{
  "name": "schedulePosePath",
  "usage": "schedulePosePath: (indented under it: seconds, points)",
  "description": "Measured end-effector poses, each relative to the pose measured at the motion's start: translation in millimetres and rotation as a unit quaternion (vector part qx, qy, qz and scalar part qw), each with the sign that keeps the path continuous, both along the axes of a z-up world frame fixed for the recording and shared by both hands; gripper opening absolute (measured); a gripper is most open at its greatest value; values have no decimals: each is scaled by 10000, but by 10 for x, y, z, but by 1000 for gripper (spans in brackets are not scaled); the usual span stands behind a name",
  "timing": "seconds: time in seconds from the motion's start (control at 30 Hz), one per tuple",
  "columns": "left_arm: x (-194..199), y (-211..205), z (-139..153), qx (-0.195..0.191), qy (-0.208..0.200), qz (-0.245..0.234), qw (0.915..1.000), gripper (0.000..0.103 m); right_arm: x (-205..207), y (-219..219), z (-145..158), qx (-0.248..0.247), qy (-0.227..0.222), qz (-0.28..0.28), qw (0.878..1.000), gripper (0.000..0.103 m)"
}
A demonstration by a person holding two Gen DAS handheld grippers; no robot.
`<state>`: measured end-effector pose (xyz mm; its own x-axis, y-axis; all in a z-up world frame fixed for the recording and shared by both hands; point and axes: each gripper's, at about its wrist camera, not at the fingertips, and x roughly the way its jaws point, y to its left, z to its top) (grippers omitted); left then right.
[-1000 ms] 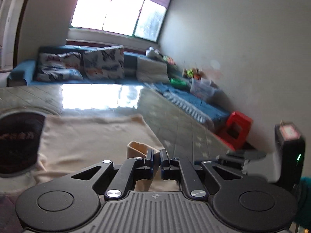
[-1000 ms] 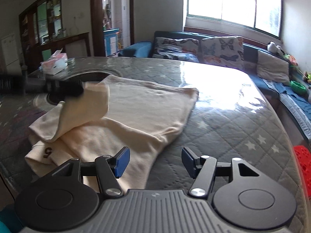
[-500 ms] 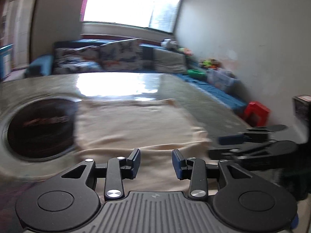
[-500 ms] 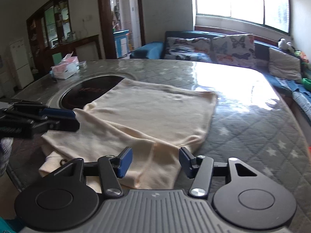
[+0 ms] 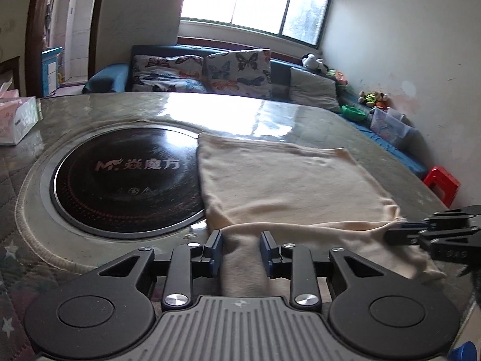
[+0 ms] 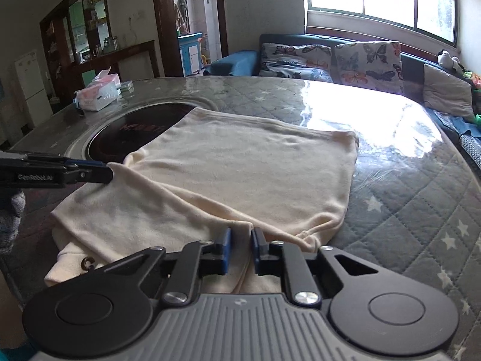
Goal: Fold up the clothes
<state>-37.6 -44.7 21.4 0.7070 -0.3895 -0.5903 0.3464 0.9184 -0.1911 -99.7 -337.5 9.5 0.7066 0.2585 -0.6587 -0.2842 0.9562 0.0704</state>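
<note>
A cream garment [image 5: 288, 186] lies spread on the quilted table, partly folded, and it also shows in the right wrist view [image 6: 240, 174]. My left gripper [image 5: 242, 251] has its jaws partly closed around the near fold of the garment. In the right wrist view it [image 6: 99, 174] pinches the garment's left edge. My right gripper [image 6: 240, 248] is closed on a raised ridge of the garment's near edge. In the left wrist view it [image 5: 396, 236] grips the garment's right corner.
A round black induction plate [image 5: 126, 177] is set into the table [image 6: 405, 198] left of the garment. A tissue box [image 6: 97, 93] stands at the far left. A sofa with butterfly cushions [image 5: 210, 72] and a red stool [image 5: 442, 185] lie beyond the table.
Both grippers were open half a second ago. Now each has closed on the garment's near edge. A second ago the left gripper held a lifted flap, which now lies flat.
</note>
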Motion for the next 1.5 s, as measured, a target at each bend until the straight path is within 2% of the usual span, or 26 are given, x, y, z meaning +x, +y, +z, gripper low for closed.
schedulePosePath:
  seconds: [0.2,0.3,0.47,0.67,0.83,0.9,1.03,1.2,1.37,1.43,1.5]
  points:
    - [-15,4,-45,112,-62,53,9999,27,-37,17,90,-133,-279,-43,9995,9]
    - [-13,-6,-59,142,-65,78,9998,27,-3,-4,31,-139,-164,-101,9997,9]
    - [-63,-9,3,199,-123,74,9997,28,-31,-32,57,-186,-207,-118,9995,15]
    - [-276,-68,136,225,-382,-307,9985,28,-220,-5,199,-337,-314,353,9983,17]
    - [-328,-119,41,476,-293,-479,9973,28,-287,66,89,-444,-55,815,9957,17]
    - [-342,-79,4,556,-214,-445,9972,28,-312,70,28,-514,-24,851,9950,18]
    - [-513,18,87,683,-370,-622,9950,29,-373,50,58,-479,-85,850,9952,25]
    - [-839,-13,116,1038,-618,-1261,9846,35,-400,30,17,-511,-34,860,9950,28]
    - [-1114,-172,-5,1566,-988,-1962,9629,39,-447,3,83,-495,-47,857,9951,33]
    - [-1163,-241,-56,1691,-1142,-2162,9548,39,-478,4,114,-547,-59,888,9945,39]
    - [-1192,-312,-104,1790,-1312,-2306,9474,39,-518,12,147,-608,-82,931,9938,39]
